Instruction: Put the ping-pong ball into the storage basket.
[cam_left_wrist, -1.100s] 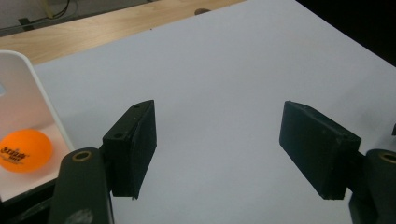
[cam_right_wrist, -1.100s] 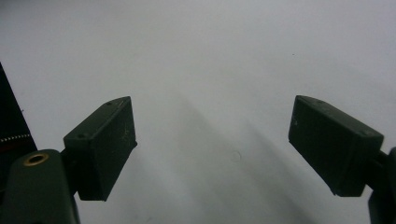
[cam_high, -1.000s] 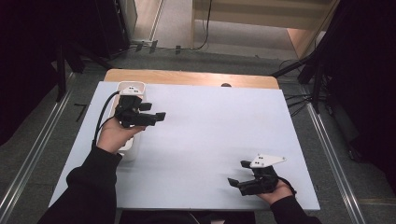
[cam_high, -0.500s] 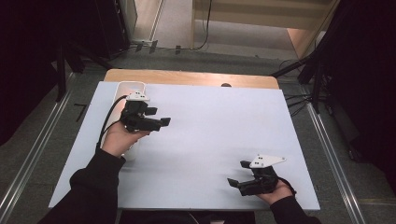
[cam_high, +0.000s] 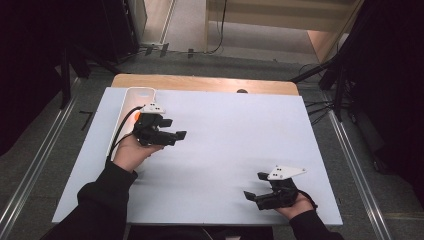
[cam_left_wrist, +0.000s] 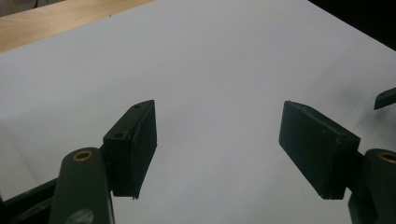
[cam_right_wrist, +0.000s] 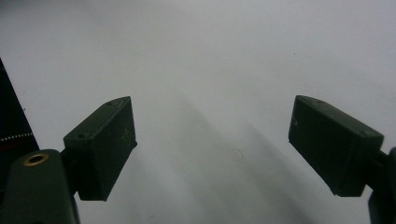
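Left tongs (cam_high: 172, 129) shifted rightward off white tray (cam_high: 135, 94), both tongs (cam_high: 256, 187) wide, empty.

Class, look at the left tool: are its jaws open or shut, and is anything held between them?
Open and empty. The left tool shows its two black jaws standing well apart, with just the bare white table visible between them.

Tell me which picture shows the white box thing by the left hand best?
The high view: the white box lies at the table's far left corner, just beyond the left gripper. In the left gripper view, a pale patch at the lower left edge may be it.
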